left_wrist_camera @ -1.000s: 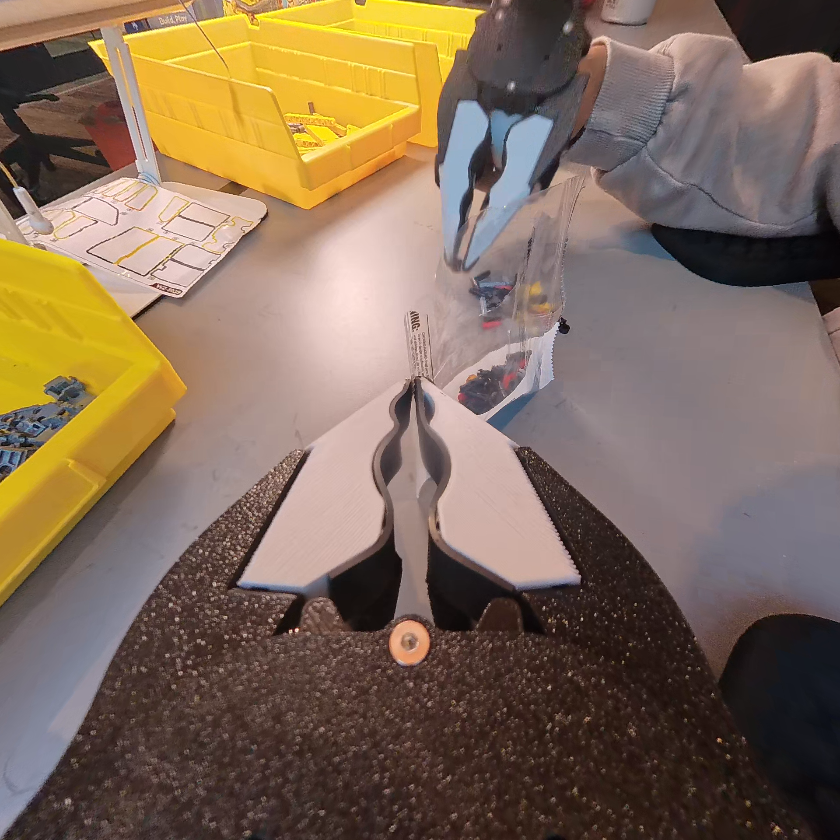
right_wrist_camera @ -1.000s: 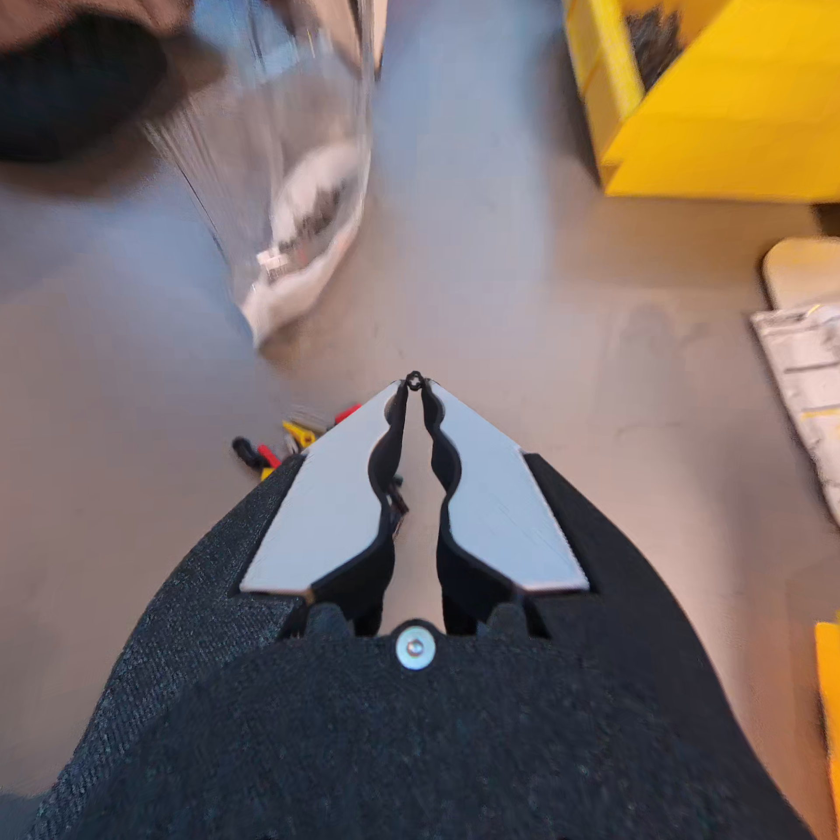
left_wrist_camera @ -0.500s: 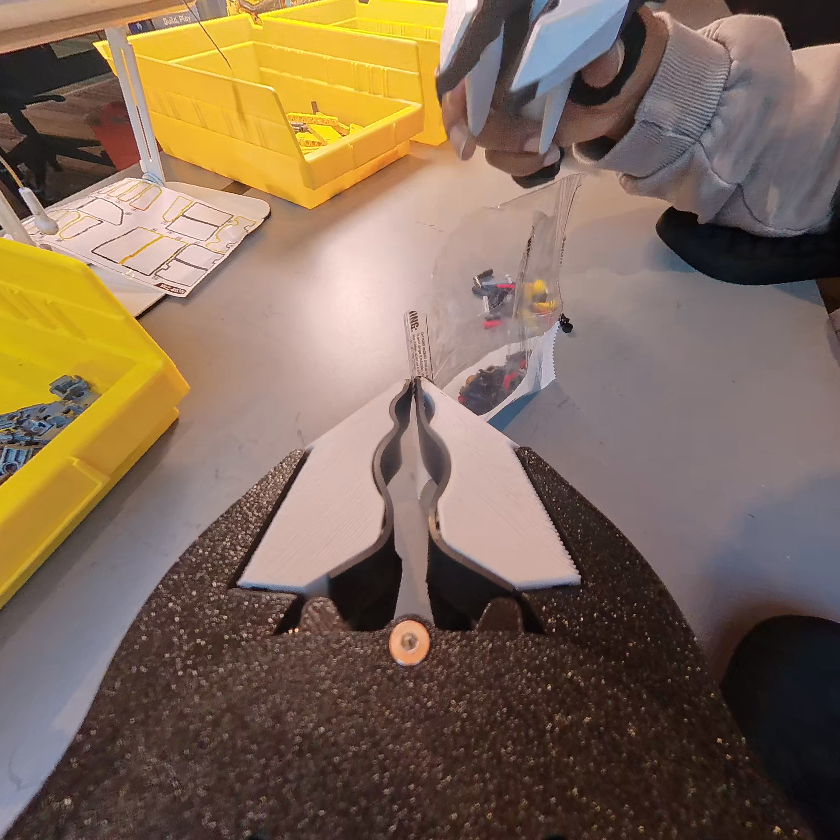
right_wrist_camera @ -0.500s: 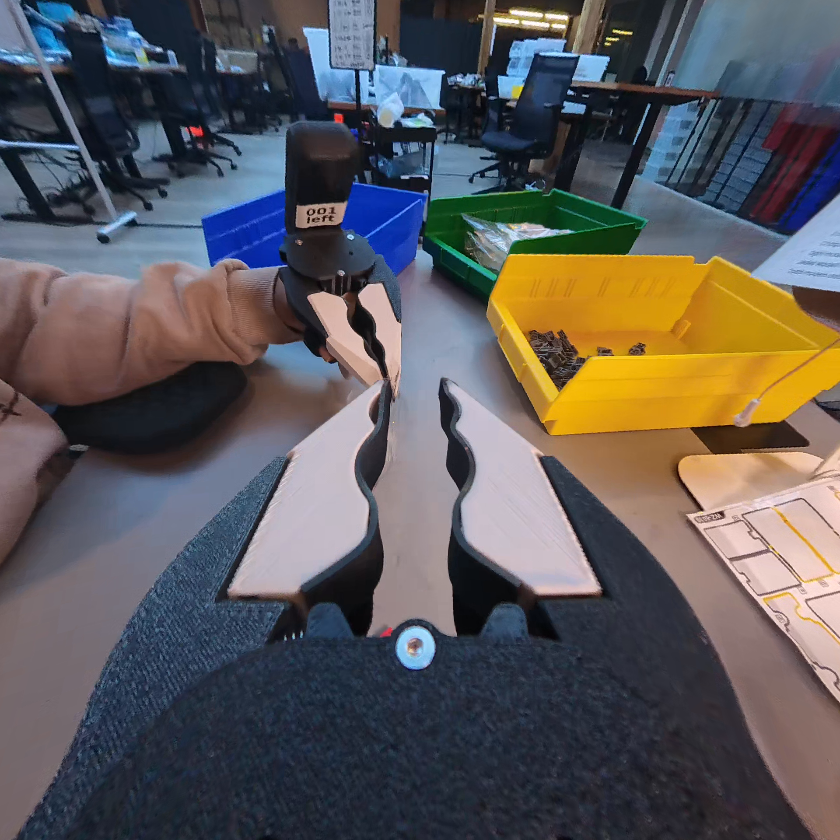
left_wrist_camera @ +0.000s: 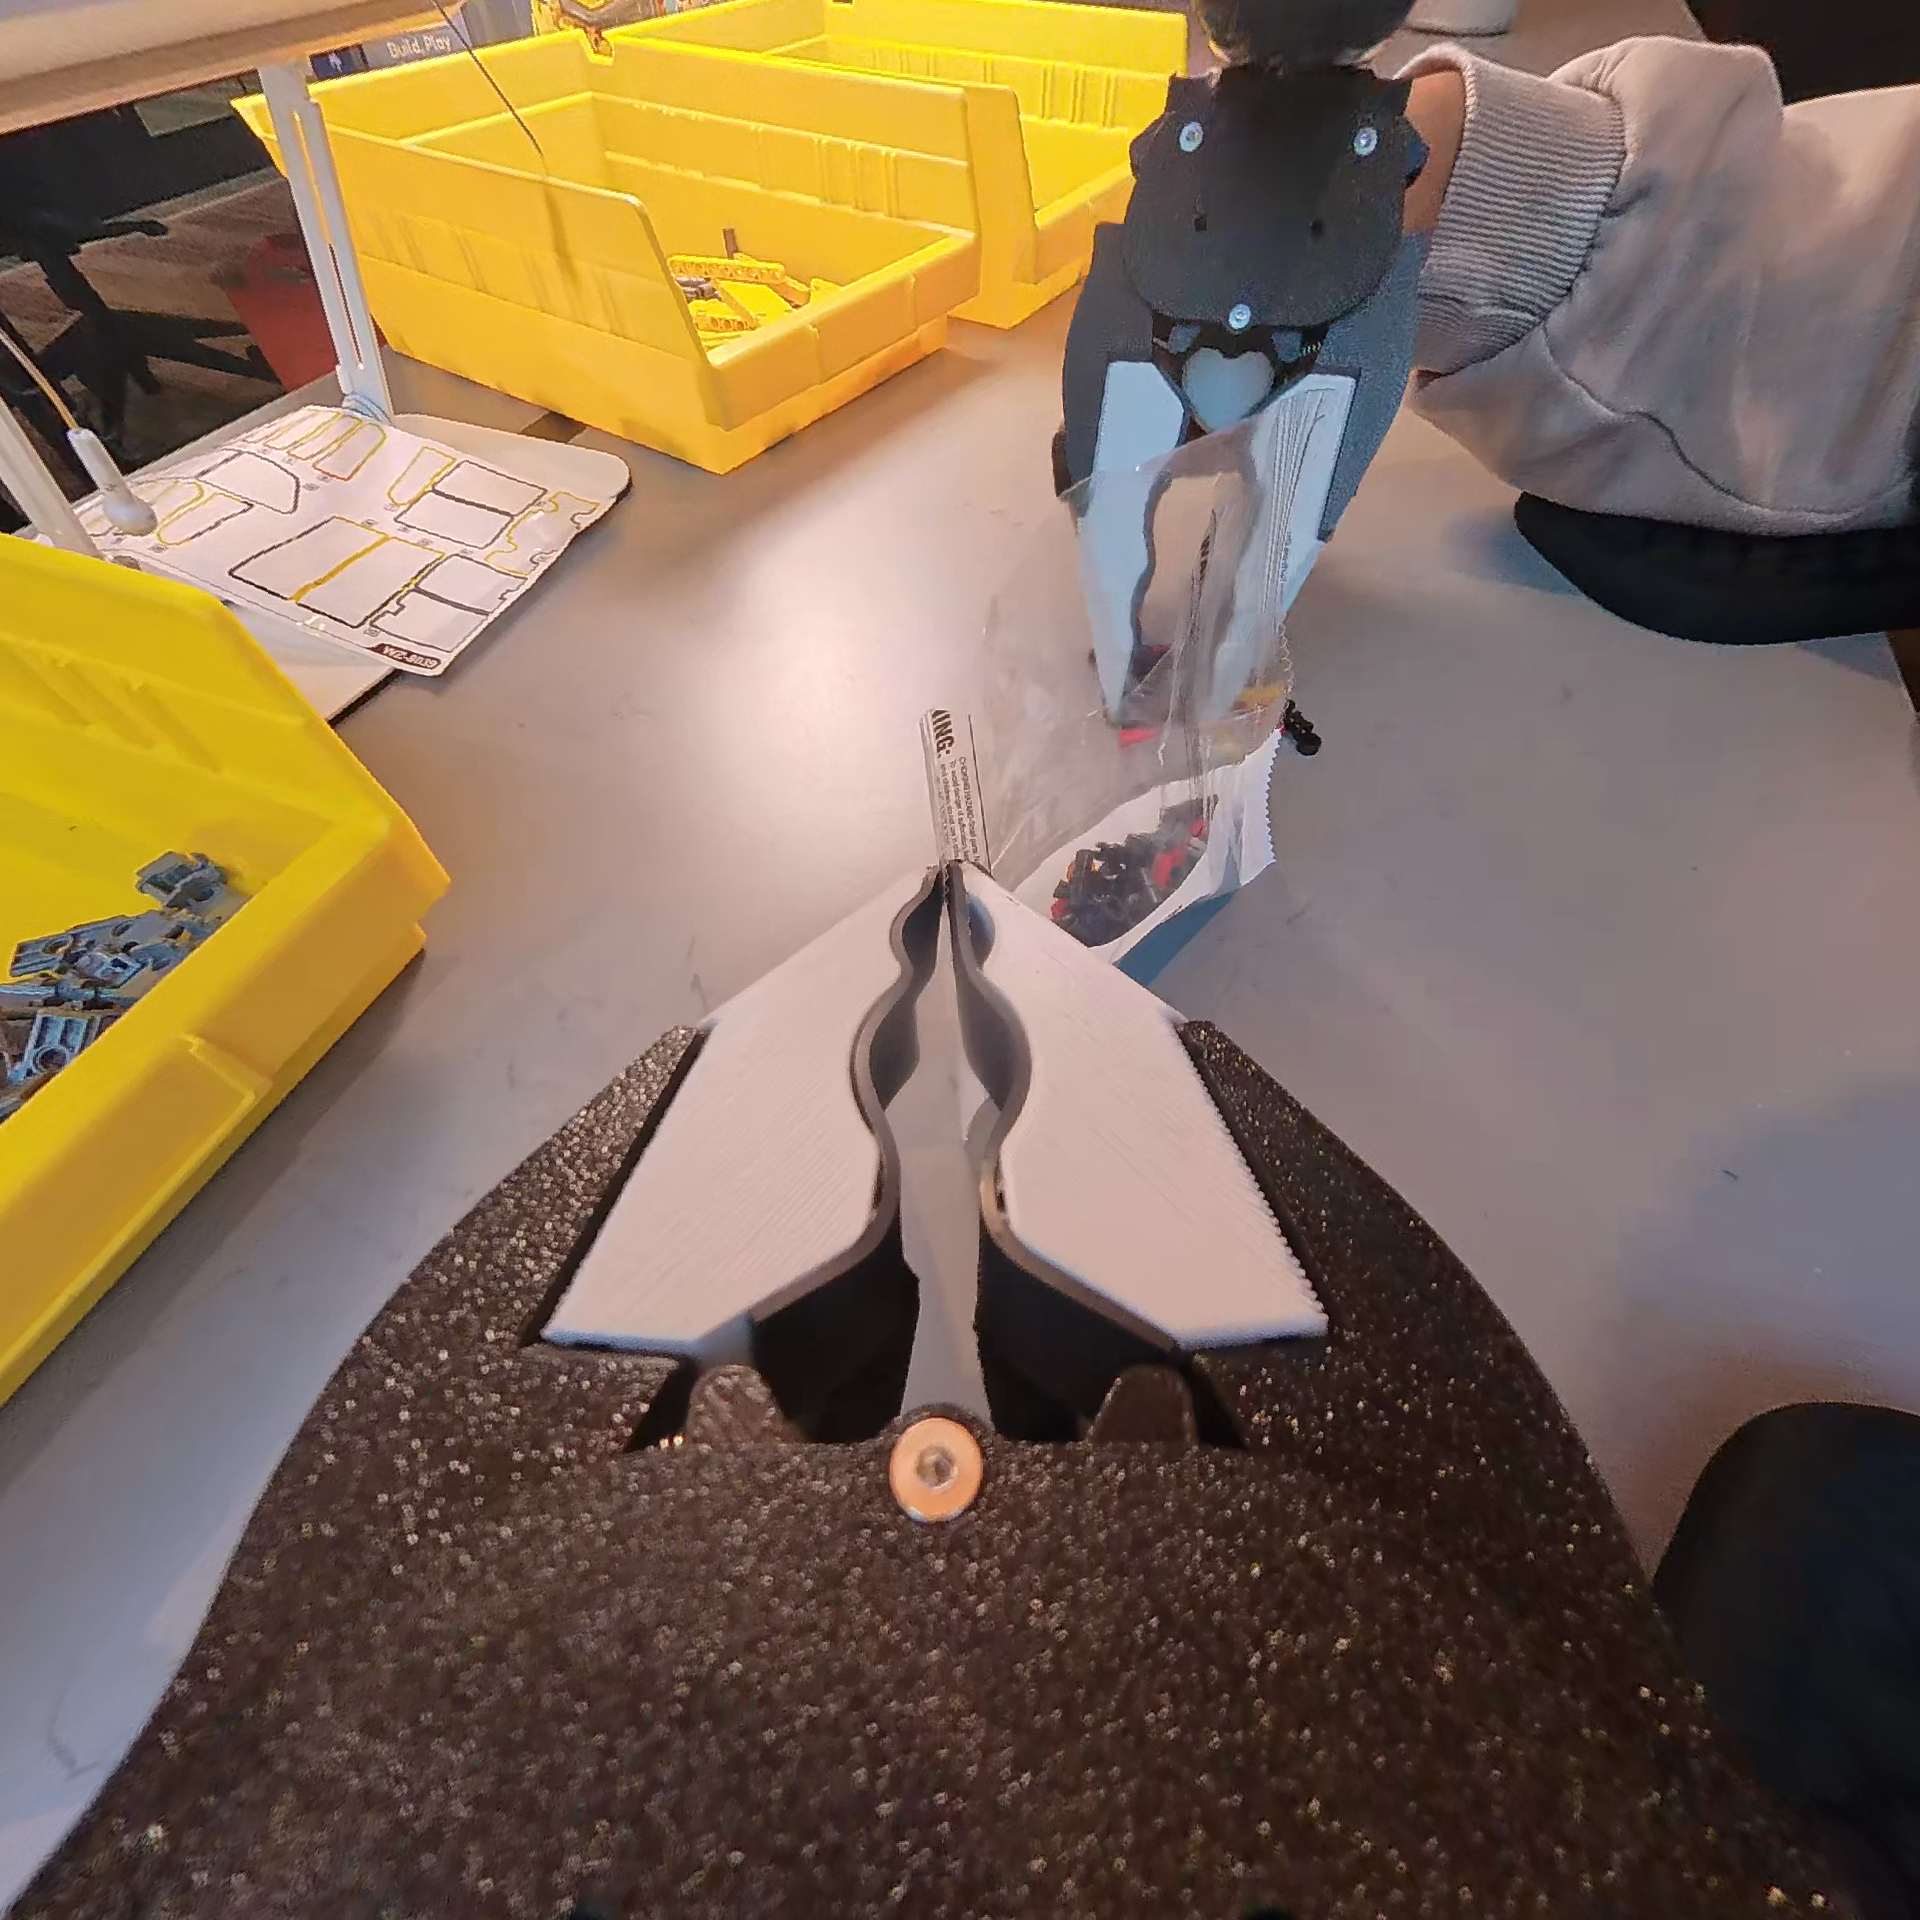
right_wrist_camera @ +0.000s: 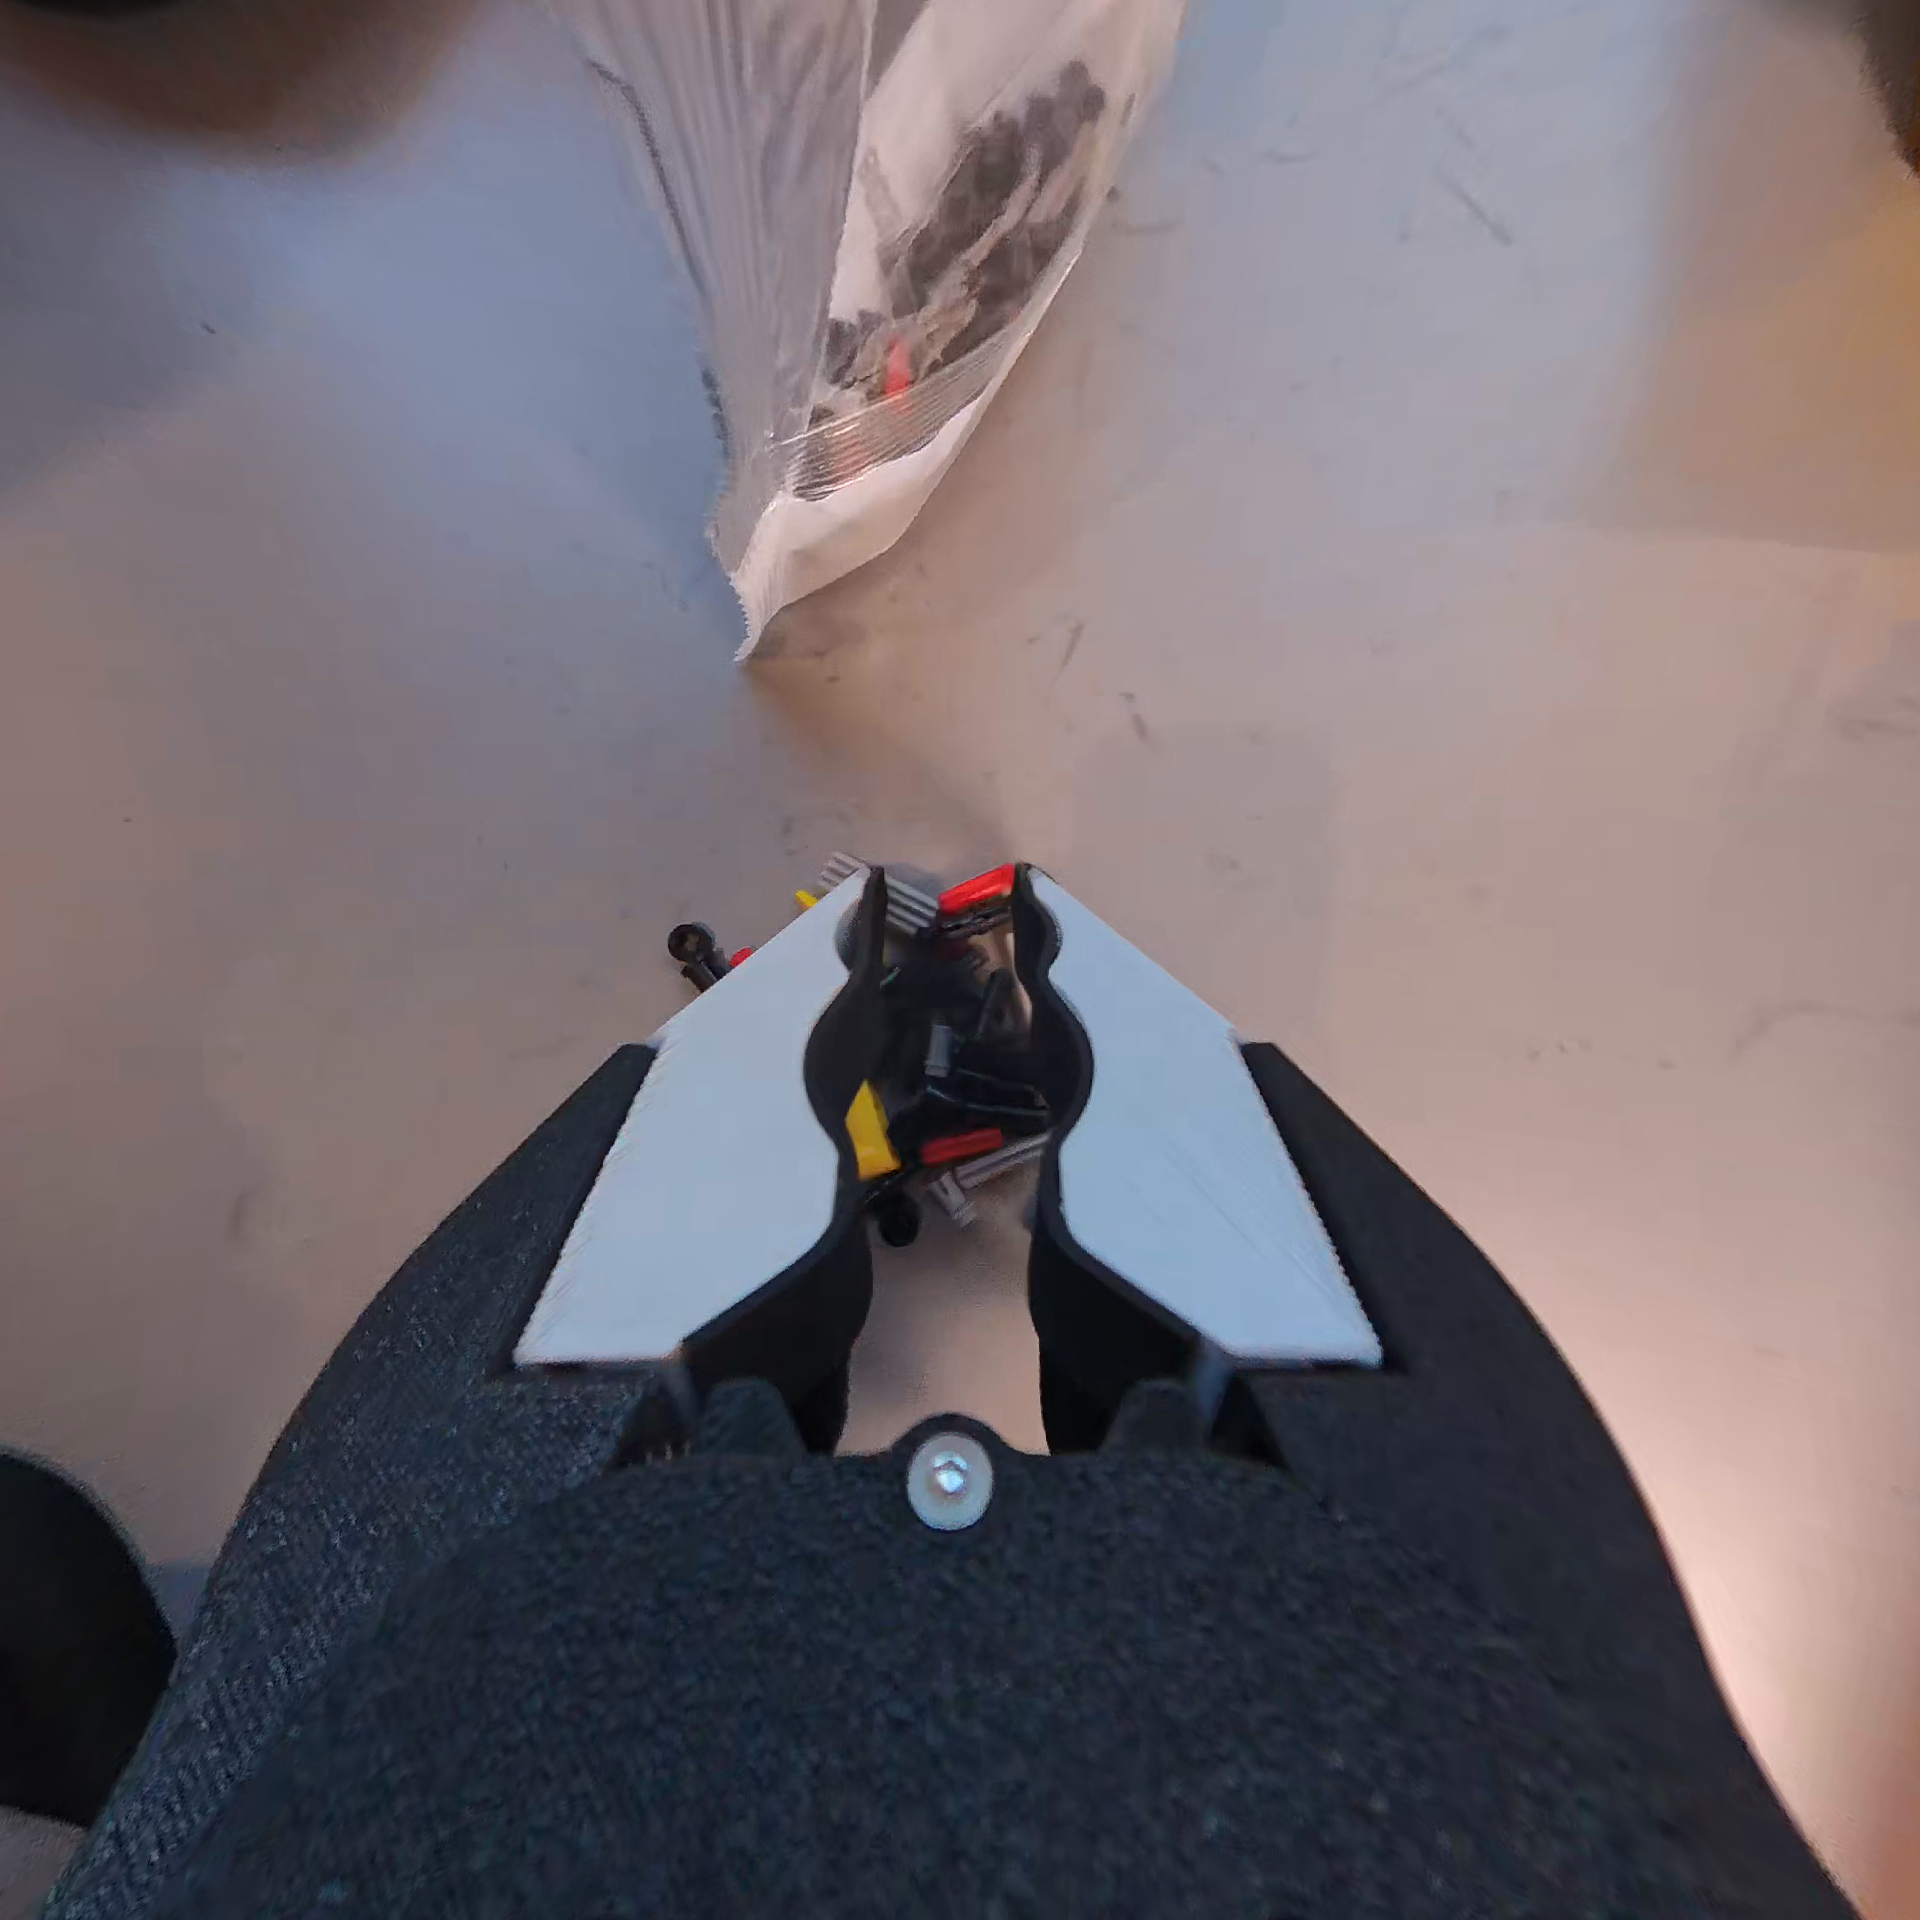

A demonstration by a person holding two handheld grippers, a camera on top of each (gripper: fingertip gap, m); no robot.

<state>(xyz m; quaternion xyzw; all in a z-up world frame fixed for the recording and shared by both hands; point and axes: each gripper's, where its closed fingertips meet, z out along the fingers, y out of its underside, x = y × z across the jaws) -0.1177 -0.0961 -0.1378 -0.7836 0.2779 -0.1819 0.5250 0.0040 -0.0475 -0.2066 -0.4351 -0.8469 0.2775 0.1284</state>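
My left gripper [left_wrist_camera: 951, 878] is shut on the printed edge of a clear plastic bag [left_wrist_camera: 1132, 862] and holds it up off the grey table [left_wrist_camera: 1558, 1039]. The bag holds several small black and red parts. My right gripper [right_wrist_camera: 948, 891] is open and points down at the table, with a pile of loose small parts [right_wrist_camera: 961, 1091], black, red, yellow and grey, lying between its fingers. In the left wrist view the right gripper [left_wrist_camera: 1190, 707] stands just beyond the bag, partly seen through the plastic. The bag [right_wrist_camera: 914, 312] hangs just ahead of it.
Yellow bins [left_wrist_camera: 665, 260] stand at the back. A yellow bin with grey parts [left_wrist_camera: 156, 831] sits at the left. A white sheet with outlined shapes [left_wrist_camera: 343, 530] lies by a white stand leg [left_wrist_camera: 332, 260]. A person's grey sleeve [left_wrist_camera: 1662, 312] rests on a black pad [left_wrist_camera: 1714, 582]. Across from one pair of fingers to the other is roughly 15 cm.
My right gripper was shut low over the table, lifted and opened facing the room, then came back down open over the loose parts. My left gripper kept still on the bag.
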